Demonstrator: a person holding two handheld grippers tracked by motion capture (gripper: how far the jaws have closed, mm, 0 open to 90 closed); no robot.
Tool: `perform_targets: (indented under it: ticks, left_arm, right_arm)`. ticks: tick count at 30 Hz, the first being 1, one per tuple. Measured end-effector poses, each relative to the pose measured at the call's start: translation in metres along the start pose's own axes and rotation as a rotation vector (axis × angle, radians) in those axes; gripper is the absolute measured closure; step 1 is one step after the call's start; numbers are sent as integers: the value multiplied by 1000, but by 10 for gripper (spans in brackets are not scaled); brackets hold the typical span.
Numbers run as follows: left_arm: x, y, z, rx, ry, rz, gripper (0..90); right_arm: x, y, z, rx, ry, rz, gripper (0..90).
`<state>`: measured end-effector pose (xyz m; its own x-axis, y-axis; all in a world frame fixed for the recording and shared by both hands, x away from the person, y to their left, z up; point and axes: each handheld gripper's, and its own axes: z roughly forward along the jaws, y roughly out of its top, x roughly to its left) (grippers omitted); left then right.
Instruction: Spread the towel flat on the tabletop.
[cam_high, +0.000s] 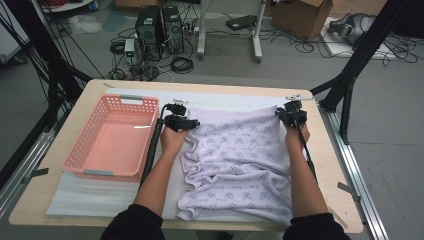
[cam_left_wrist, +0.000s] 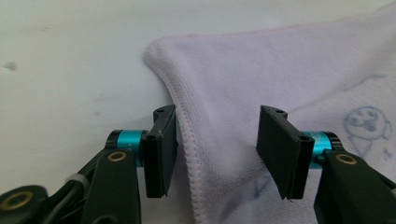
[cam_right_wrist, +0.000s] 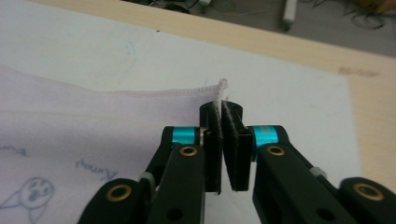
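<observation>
The right gripper (cam_right_wrist: 223, 140) pinches the far right corner of the lilac towel (cam_high: 240, 160). The left gripper (cam_left_wrist: 217, 149) stands open astride its far left hem. The towel lies on a white mat (cam_high: 90, 200) beside a pink basket (cam_high: 95, 172); its small blue print is unreadable.

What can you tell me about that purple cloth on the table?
The cloth is a pale lilac towel of soft, looped fabric, printed with small blue cartoon faces and stitched along its hem. It lies on the white mat, flatter at the far edge, rumpled toward the person. The right gripper pinches its far right corner; the left gripper stands open astride the hem by the far left corner.
</observation>
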<state>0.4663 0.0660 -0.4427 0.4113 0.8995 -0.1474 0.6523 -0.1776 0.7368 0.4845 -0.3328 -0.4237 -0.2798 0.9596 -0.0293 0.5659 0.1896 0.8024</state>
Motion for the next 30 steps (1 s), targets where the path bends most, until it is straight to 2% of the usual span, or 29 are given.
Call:
perform_targets:
  ticks: [1, 2, 3, 4, 5, 6, 7, 9, 11, 12, 13, 14, 16, 18, 20, 21, 22, 24, 25, 26, 27, 28, 29, 30]
  left_arm:
    - [-3, 0, 1, 0, 33, 32, 476]
    - [-6, 0, 0, 5, 75, 81, 538]
    - [-5, 0, -1, 6, 67, 94, 659]
    - [-4, 2, -2, 10, 102, 96, 845]
    - [-2, 3, -3, -5, 155, 111, 847]
    - [0, 4, -4, -25, 189, 108, 852]
    - [6, 5, -6, -71, 226, 70, 852]
    - [15, 7, -9, -127, 254, 37, 852]
    - [19, 6, -9, -135, 235, 10, 817]
    - [19, 6, -9, -128, 215, -6, 723]
    - [18, 5, -8, -124, 175, -28, 622]
    - [17, 5, -9, -116, 147, -31, 566]
    - [12, 5, -13, -120, 105, -18, 524]
    - [7, 3, -20, -150, 65, -20, 517]
    - [4, 1, -27, -159, 27, -29, 494]
    - [3, -1, -31, -165, 15, -26, 485]
    - [2, -2, -34, -163, -5, -27, 483]
    - [-2, -3, -40, -140, -45, -25, 449]
    - [-6, -5, -44, -158, -56, -14, 449]
    - [-10, -6, -49, -178, -60, 2, 464]
    - [-13, -8, -52, -179, -63, 14, 468]
    - [-16, -10, -53, -169, -64, 33, 468]
    - [-18, -12, -55, -165, -65, 44, 468]
    - [-20, -15, -57, -157, -64, 51, 468]
  right_arm:
    - [1, -1, 0, 17, 7, 6, 674]
    - [2, -2, -1, 27, 28, 4, 657]
    - [2, -3, -4, 28, 43, -3, 636]
    - [3, -4, -7, 30, 56, -9, 622]
    - [3, -6, -10, 29, 74, -8, 615]
    - [3, -8, -15, 29, 93, -1, 603]
    - [3, -10, -18, 33, 104, 4, 592]
    - [2, -16, -27, 52, 151, -7, 580]
    - [3, -23, -36, 66, 189, -24, 575]
    - [3, -26, -39, 67, 211, -28, 567]
    - [3, -30, -43, 72, 237, -26, 557]
    - [4, -33, -46, 72, 261, -24, 554]
    - [5, -41, -50, 82, 291, -32, 538]
    - [8, -48, -53, 95, 331, -33, 528]
    - [12, -53, -52, 165, 397, -27, 457]
    - [16, -55, -52, 201, 422, -31, 460]
    - [20, -56, -52, 225, 428, -50, 446]
    - [30, -57, -58, 235, 393, -119, 652]
    - [34, -58, -60, 228, 343, -172, 743]
    - [35, -58, -61, 227, 323, -196, 851]
    - [33, -57, -60, 228, 325, -191, 852]
    - [32, -57, -59, 212, 277, -194, 856]
    - [30, -56, -58, 195, 195, -206, 858]
    - [26, -56, -57, 175, 142, -190, 857]
